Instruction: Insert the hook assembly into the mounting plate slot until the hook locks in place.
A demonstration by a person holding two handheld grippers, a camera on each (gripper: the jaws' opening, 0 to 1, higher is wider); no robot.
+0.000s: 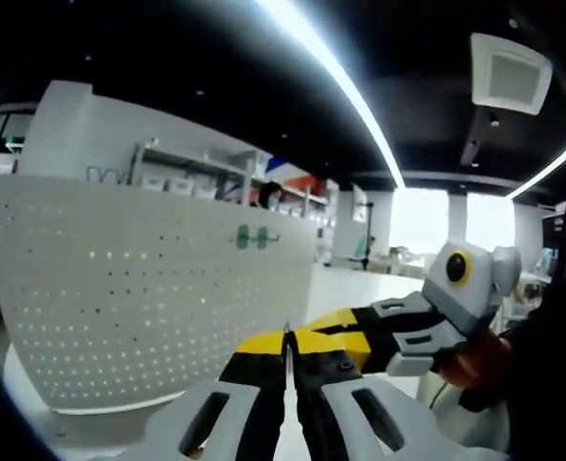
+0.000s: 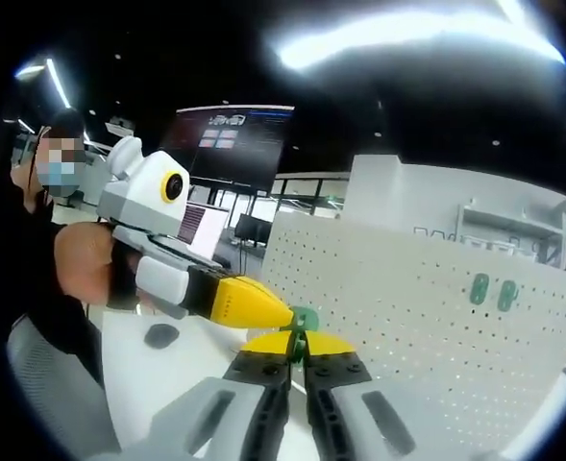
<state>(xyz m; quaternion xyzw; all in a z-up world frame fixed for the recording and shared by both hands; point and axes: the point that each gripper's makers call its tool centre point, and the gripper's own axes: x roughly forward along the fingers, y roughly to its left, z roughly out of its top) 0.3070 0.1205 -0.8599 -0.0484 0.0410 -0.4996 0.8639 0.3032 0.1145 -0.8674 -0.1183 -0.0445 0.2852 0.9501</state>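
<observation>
Left gripper view: left gripper (image 1: 285, 338) rising from the bottom edge, yellow-tipped jaws pressed together, nothing visible between them here. Right gripper (image 1: 326, 325) entering from the right, yellow tip meeting the left gripper's tip just in front of the camera; a hand (image 1: 475, 360) wrapped around its grey handle. Behind them, upright on the white table (image 1: 359, 283), a white perforated mounting plate (image 1: 138, 288), rows of small holes across its face. Two green hooks (image 1: 254, 236) already seated side by side near the plate's upper right area, well apart from the gripper tips. Shelving (image 1: 215, 173) with bins beyond the plate, long ceiling light strips (image 1: 340, 77) overhead.

Right gripper view: right gripper (image 2: 298, 344) rising from the bottom, jaws closed on a small green hook assembly (image 2: 304, 322), green piece poking up just above the yellow tips. Left gripper (image 2: 278, 315) reaching in from the left, yellow tip touching that same green piece; whether it also clamps the piece, cannot tell. A person's hand (image 2: 86, 264) on its handle, dark sleeve at the frame's left. Held hook assembly in front of the mounting plate (image 2: 407, 298), near its lower left part, not in any slot; contact with the plate not clear. The two seated green hooks (image 2: 492, 291) further right on the plate. A dark round object (image 2: 161, 335) lying on the table (image 2: 182, 360) under the left gripper. A dark wall screen (image 2: 230, 144) in the background.
</observation>
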